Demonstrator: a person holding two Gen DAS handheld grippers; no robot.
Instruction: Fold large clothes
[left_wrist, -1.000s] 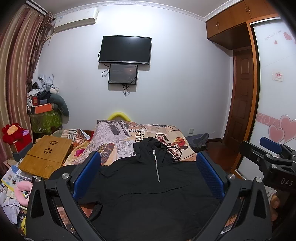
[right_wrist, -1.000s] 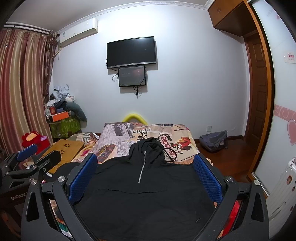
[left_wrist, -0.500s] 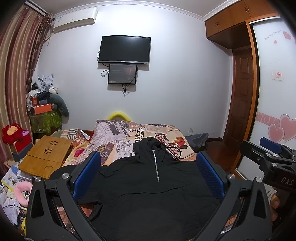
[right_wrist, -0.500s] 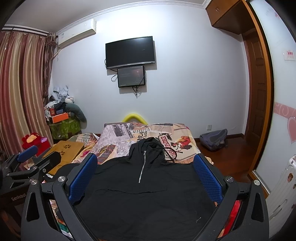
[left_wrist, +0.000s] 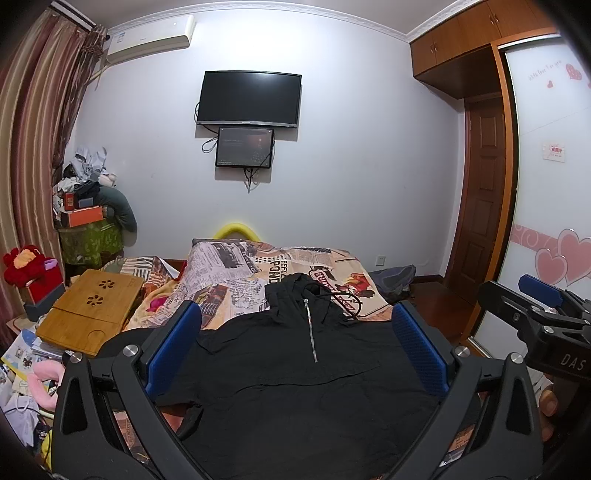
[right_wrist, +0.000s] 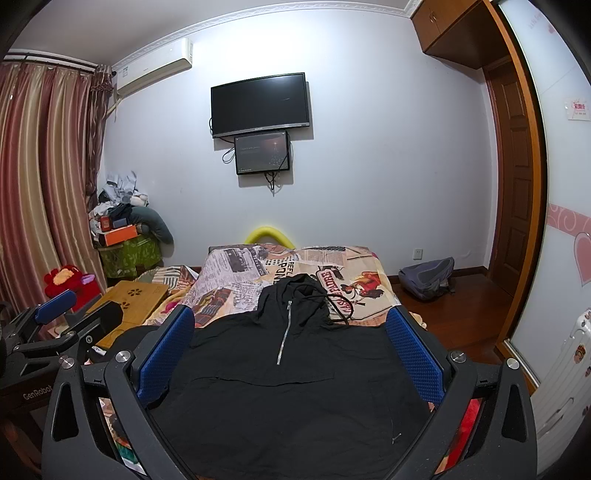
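Note:
A black hooded jacket (left_wrist: 295, 387) (right_wrist: 288, 391) with a short silver zip lies spread flat, front up, on a bed with a newspaper-print cover (left_wrist: 236, 273) (right_wrist: 236, 273); its hood points toward the far wall. My left gripper (left_wrist: 295, 347) hovers above the jacket's lower half, wide open, with nothing between its blue pads. My right gripper (right_wrist: 290, 350) hangs beside it, equally wide open and empty. Each one shows at the edge of the other's view: the right gripper (left_wrist: 543, 314) and the left gripper (right_wrist: 55, 332).
A bamboo lap table (left_wrist: 92, 310) rests on the bed's left side above floor clutter. A loaded green stand (left_wrist: 88, 240) and curtains fill the left corner. A grey backpack (right_wrist: 428, 278) sits on the wood floor by the door (right_wrist: 513, 184). A wardrobe panel (left_wrist: 546, 184) runs along the right.

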